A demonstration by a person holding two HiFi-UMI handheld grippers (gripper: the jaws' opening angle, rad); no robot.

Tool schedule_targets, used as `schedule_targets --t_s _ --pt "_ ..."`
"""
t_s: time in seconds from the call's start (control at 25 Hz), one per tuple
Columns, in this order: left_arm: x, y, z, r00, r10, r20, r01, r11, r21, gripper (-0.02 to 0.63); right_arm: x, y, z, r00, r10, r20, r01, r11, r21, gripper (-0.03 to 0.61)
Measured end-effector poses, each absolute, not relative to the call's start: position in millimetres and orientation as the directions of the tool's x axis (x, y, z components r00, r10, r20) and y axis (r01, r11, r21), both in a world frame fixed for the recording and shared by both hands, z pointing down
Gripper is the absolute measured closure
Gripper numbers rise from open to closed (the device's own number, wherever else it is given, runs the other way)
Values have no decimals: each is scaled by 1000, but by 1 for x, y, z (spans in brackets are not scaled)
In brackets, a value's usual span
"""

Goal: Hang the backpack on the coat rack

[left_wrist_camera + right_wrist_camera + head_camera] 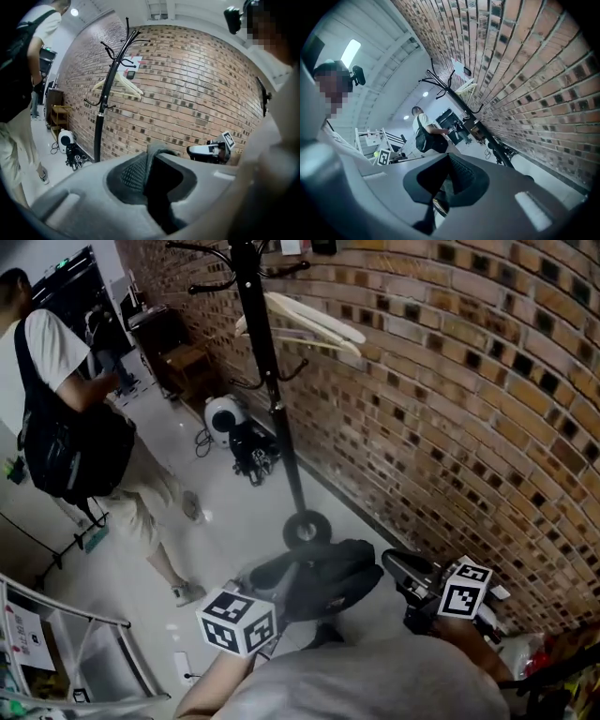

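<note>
Left claw [151,171] pinching strap [149,154] of backpack [323,579] | right claw [447,177] clamped on its far side | backpack low, near base of rack [270,381] | risk: thin grip slips on lift; hanger [309,326] fouls hook

Brick wall [450,381], bystander [56,352] with shoulder bag [75,451], white floor appliance [223,416]
</note>
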State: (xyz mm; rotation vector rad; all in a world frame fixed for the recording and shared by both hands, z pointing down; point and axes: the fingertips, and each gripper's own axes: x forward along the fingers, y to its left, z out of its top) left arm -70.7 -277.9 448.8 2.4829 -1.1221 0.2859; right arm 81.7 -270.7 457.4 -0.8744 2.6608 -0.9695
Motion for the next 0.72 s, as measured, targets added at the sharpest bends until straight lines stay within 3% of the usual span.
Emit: schedule_targets --t_s 0.72 --pt "-132 -512 397 651 -706 280 -754 -645 127 578 32 -445 449 -784 -619 40 -507 602 -616 580"
